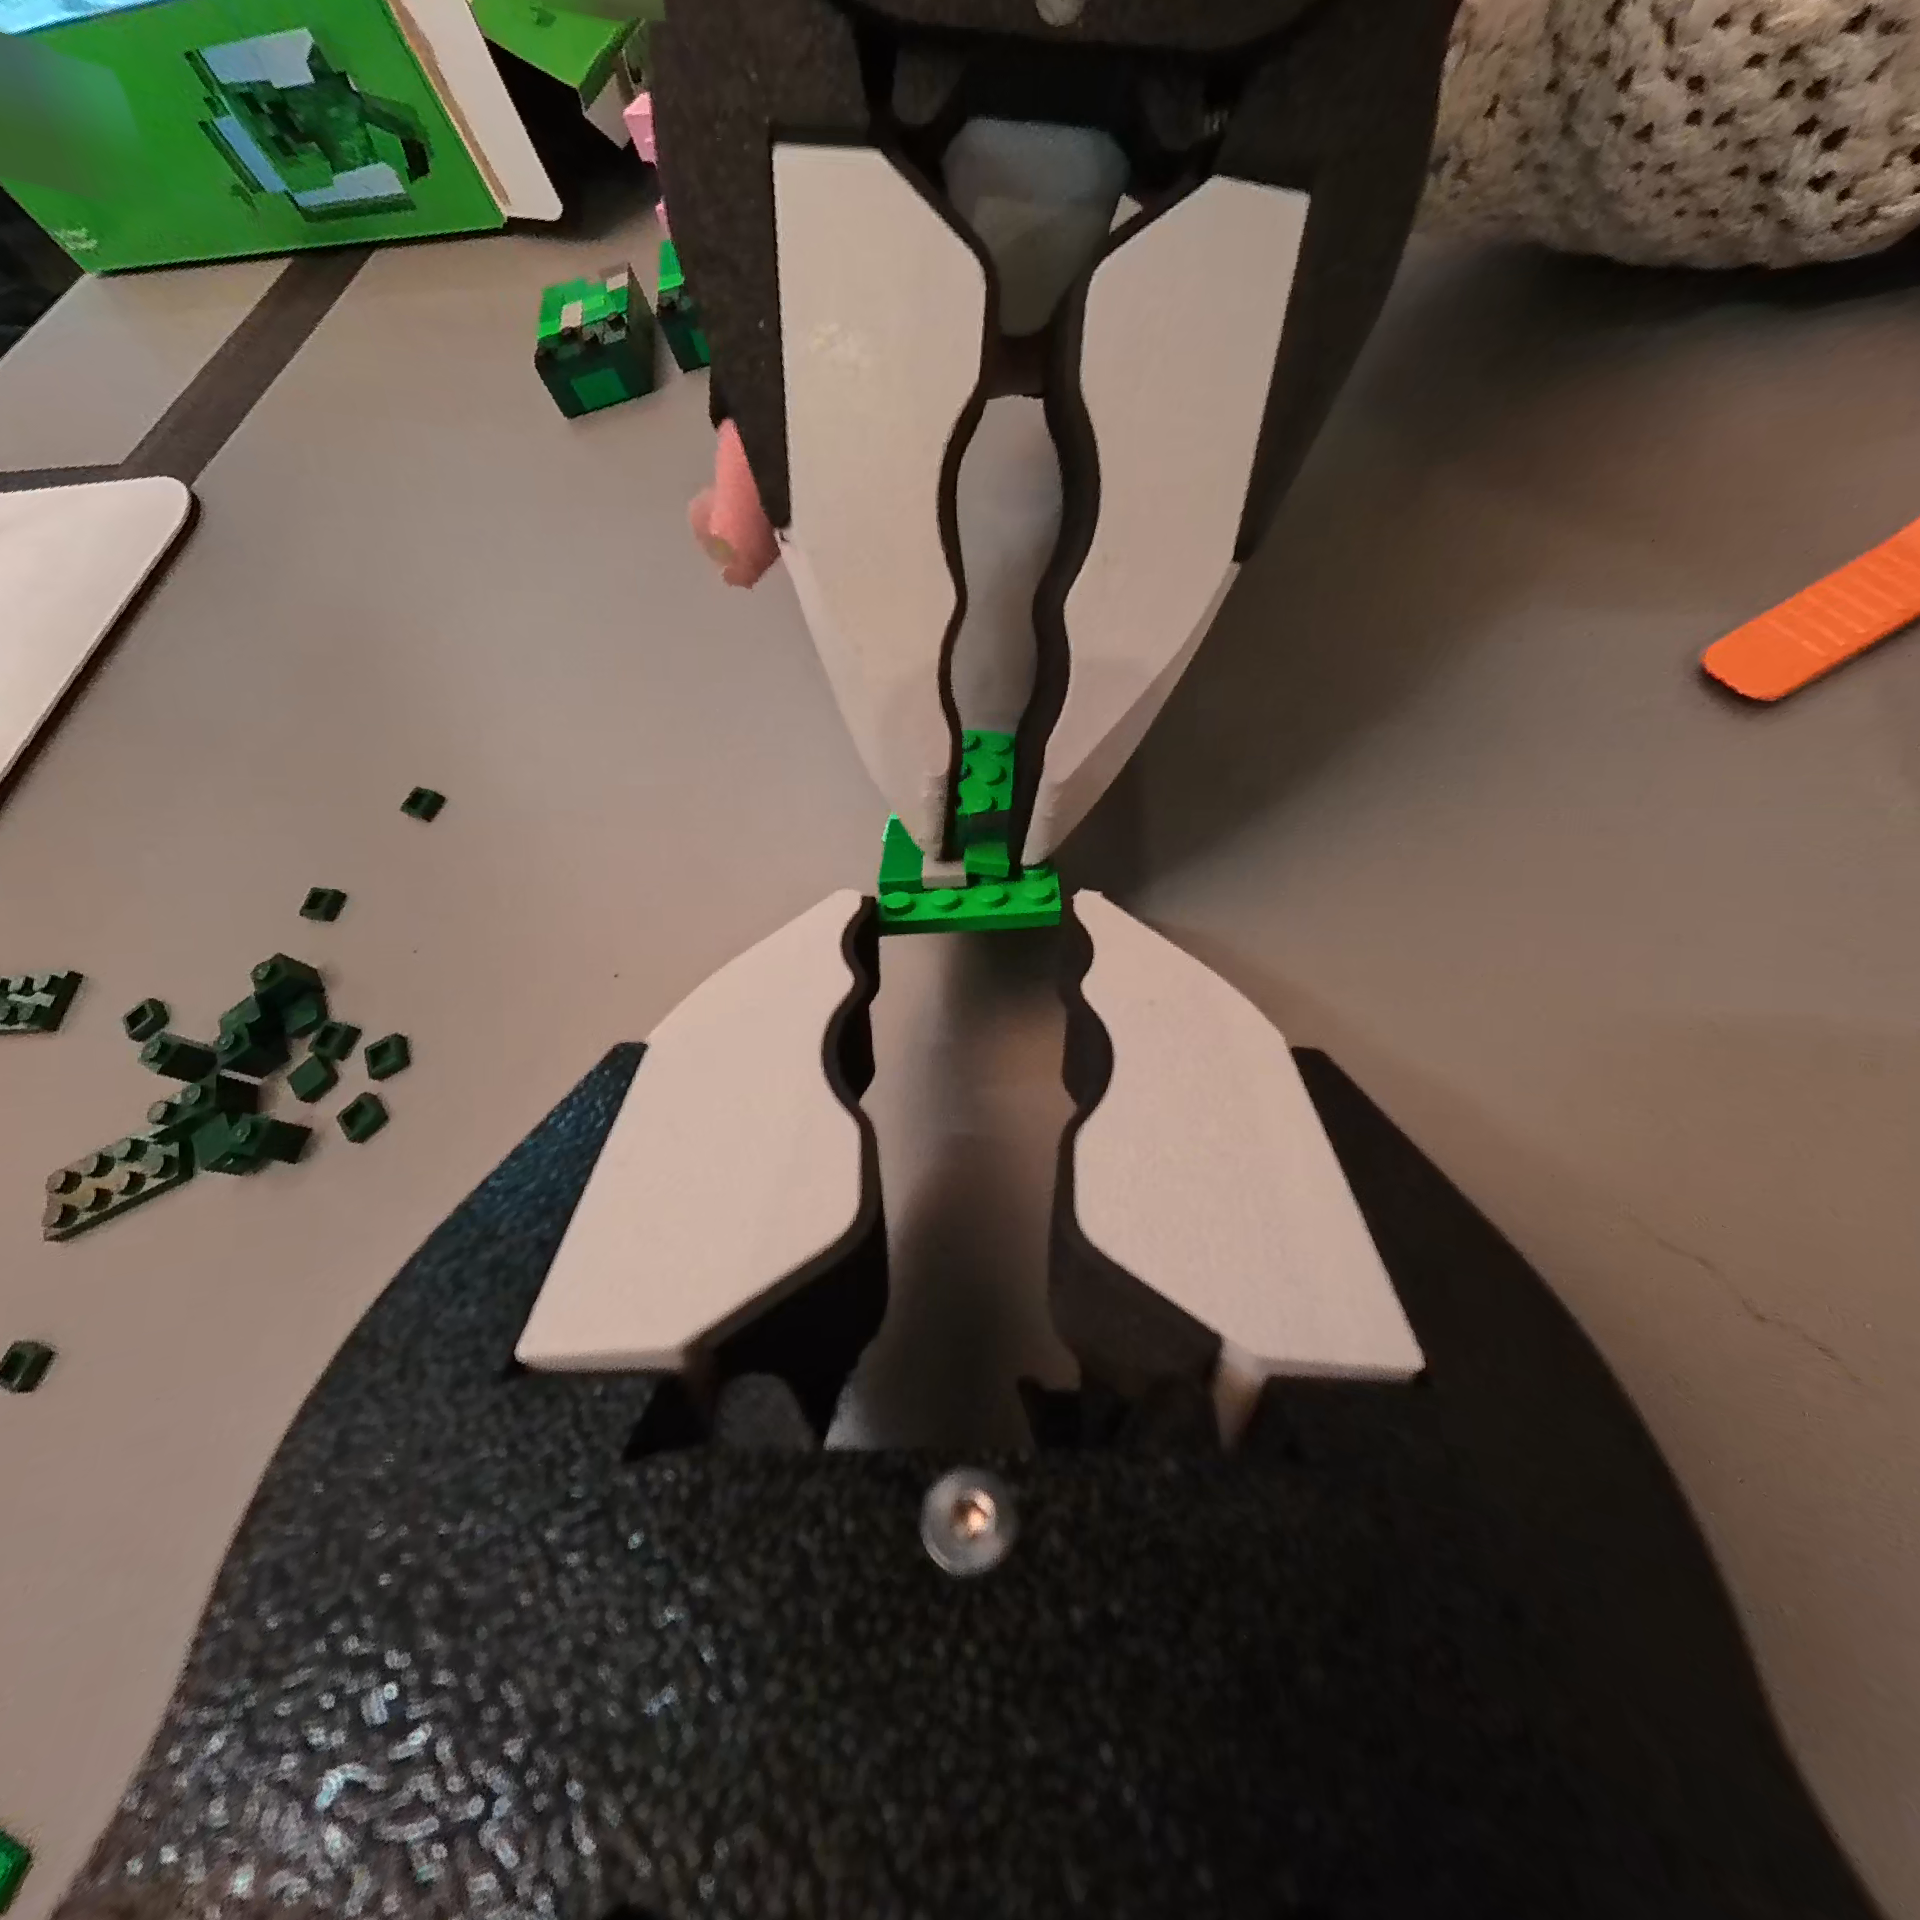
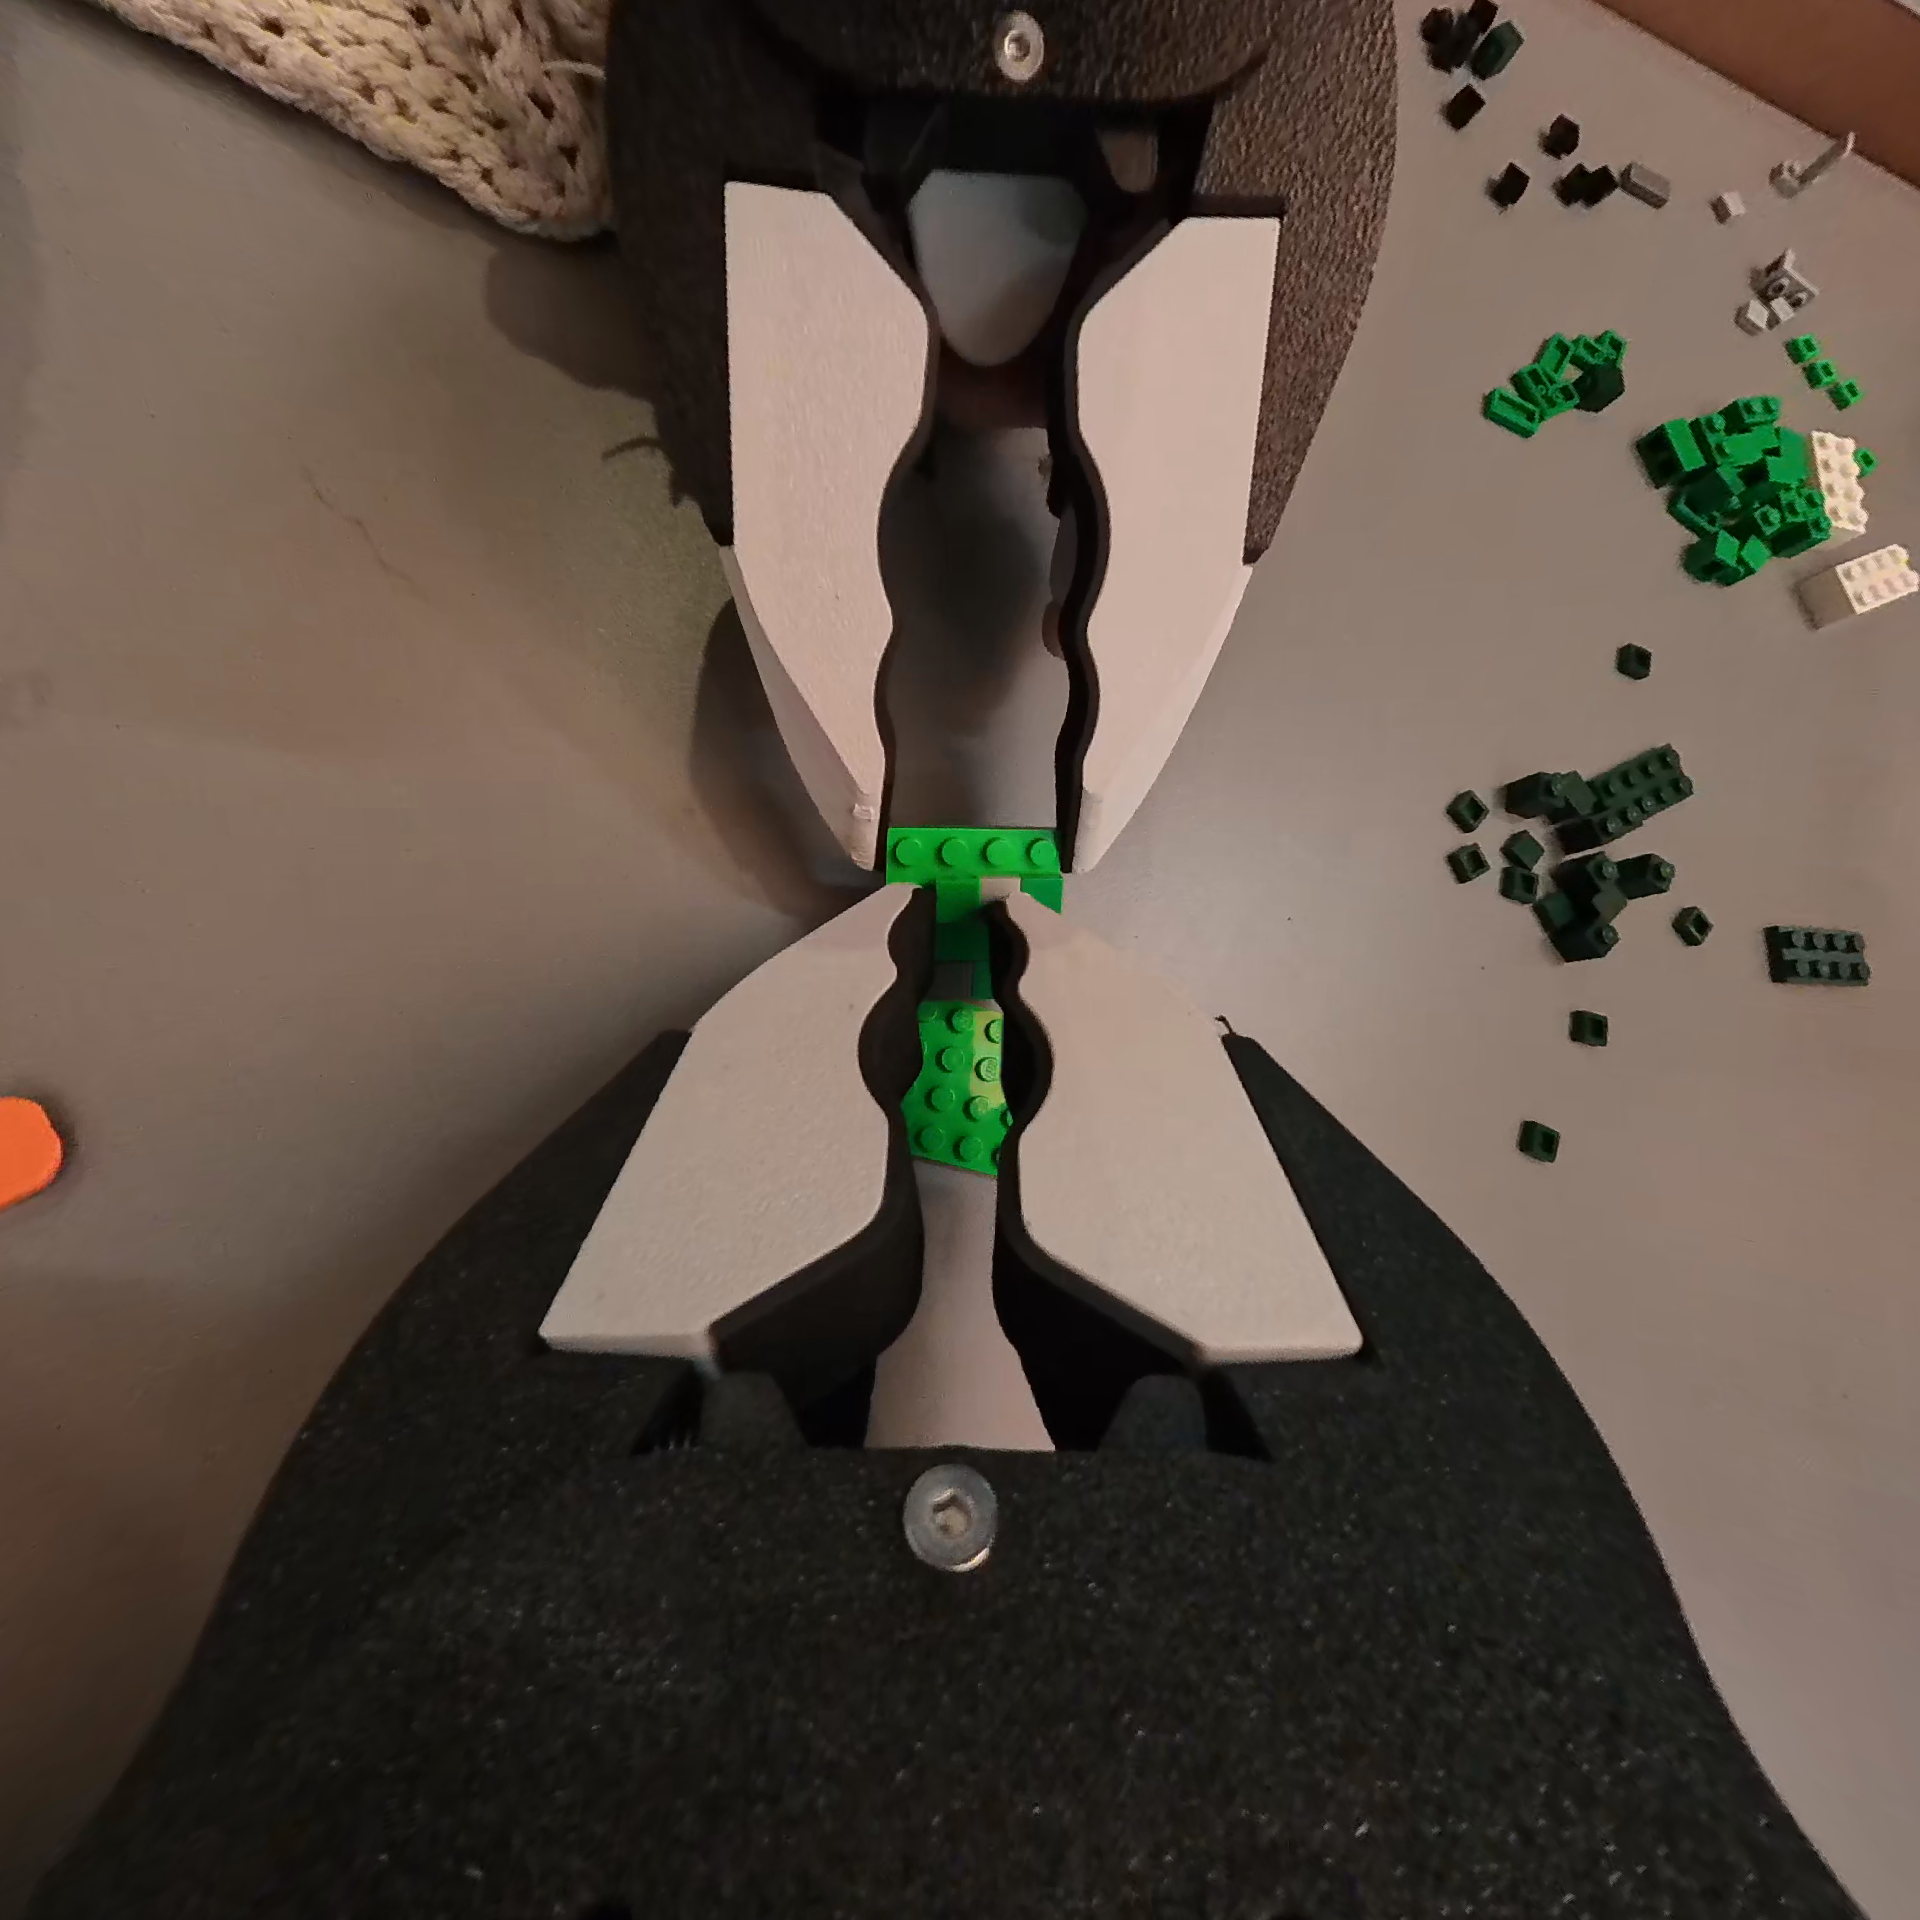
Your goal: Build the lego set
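My left gripper (image 1: 971, 920) is shut on a bright green four-stud plate (image 1: 971, 906), held by its two ends between the fingertips. My right gripper (image 1: 982, 831) comes in from the far side, facing the left one, and is shut on a small bright green plate assembly (image 1: 985, 774). In the right wrist view the assembly (image 2: 961, 1081) sits deep between the right gripper's (image 2: 956, 914) fingers. Its front end, with a small grey piece, meets the four-stud plate (image 2: 977, 852) held crosswise by the left gripper (image 2: 977, 847). Both are above the grey table.
A green set box (image 1: 239, 135) and small green cube builds (image 1: 592, 348) stand at the back left. Loose dark green pieces (image 1: 229, 1070) lie to the left. A bright green pile (image 2: 1745, 478), white bricks (image 2: 1860, 582), an orange separator tool (image 1: 1829, 613) and knitted fabric (image 1: 1683, 114) are nearby. My left and right fingertips are right by each other.
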`<state>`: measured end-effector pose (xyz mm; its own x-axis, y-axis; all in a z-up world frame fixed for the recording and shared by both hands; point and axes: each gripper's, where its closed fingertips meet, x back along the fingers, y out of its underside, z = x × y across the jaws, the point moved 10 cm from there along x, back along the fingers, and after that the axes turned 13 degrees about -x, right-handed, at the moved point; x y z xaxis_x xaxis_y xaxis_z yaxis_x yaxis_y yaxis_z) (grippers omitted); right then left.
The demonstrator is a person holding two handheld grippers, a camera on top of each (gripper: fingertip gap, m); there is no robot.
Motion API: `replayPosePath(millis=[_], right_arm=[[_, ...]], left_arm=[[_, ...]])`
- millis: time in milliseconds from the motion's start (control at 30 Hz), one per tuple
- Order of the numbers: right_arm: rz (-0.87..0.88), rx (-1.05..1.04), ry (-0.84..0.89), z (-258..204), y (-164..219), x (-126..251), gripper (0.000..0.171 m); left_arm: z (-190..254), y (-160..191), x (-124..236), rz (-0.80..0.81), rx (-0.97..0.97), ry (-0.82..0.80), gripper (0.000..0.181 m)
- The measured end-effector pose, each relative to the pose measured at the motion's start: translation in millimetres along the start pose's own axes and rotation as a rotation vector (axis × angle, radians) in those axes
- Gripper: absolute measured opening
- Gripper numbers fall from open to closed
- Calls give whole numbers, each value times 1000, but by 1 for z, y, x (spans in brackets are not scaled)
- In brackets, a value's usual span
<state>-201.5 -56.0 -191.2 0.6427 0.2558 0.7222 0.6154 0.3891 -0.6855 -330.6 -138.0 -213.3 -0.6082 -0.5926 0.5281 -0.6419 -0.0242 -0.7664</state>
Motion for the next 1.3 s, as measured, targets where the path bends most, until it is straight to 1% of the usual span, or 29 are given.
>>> replayPosePath(millis=[200,300,400,467,500,567,633,700,800,933,1167,1300], right_arm=[[15,-1,18,0,-1,5,15],[31,-5,54,0,1,10,22],[100,6,147,-6,5,14,39],[165,47,255,-12,10,11,54],[201,82,320,-16,13,10,59],[253,171,438,-26,17,5,56],[265,273,536,-36,18,-2,50],[234,354,647,-40,17,-11,47],[201,396,733,-39,16,-20,43],[205,437,784,-36,13,-25,30],[189,493,788,-38,14,-30,12],[196,492,787,-39,15,-30,10]], left_arm=[[-1,0,0,2,8,-9,33],[-3,1,1,2,30,-41,33],[-7,2,3,10,77,-83,33],[-10,3,6,26,114,-95,33],[-11,3,7,35,134,-95,33],[-14,5,9,54,178,-99,33],[-17,6,12,79,219,-92,33],[-19,7,14,103,251,-85,33],[-20,8,15,121,277,-73,33],[-20,7,14,116,269,-63,33],[-19,7,14,114,270,-50,33],[-19,7,14,116,273,-45,33]])
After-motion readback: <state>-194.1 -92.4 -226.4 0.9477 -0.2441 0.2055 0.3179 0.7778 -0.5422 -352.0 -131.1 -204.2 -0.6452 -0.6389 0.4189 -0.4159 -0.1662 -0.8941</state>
